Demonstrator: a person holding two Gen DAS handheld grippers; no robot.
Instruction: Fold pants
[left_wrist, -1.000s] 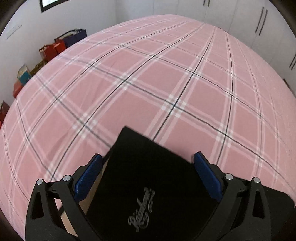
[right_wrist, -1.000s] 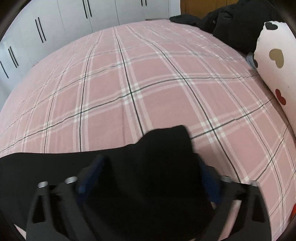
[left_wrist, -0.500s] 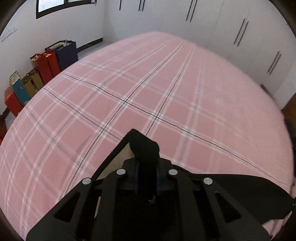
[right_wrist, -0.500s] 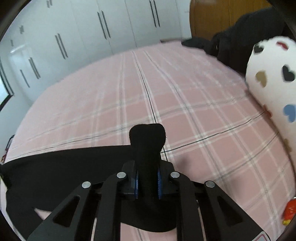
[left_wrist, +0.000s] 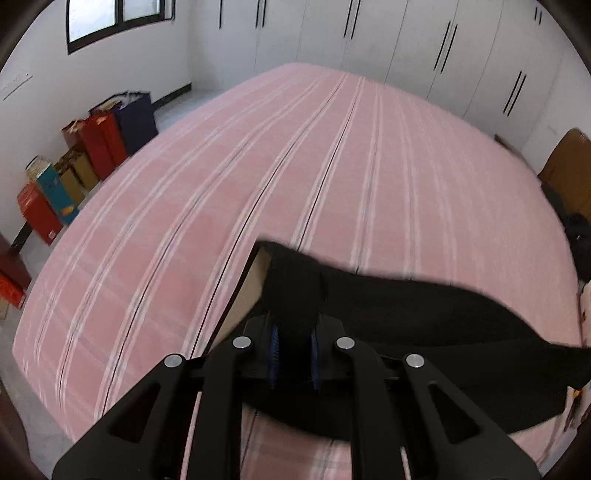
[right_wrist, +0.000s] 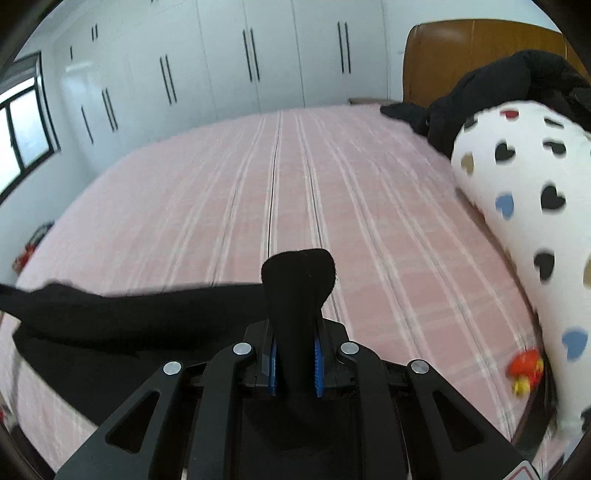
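Left wrist view: left gripper (left_wrist: 293, 345) jaws clamped on a pinch of the black pants (left_wrist: 424, 314), cloth slung right, above the pink bed (left_wrist: 295, 166).

Right wrist view: right gripper (right_wrist: 294, 363) jaws pinching the other corner — pants trail left. Advice: keep both ends level and taut, lay the far edge down square.
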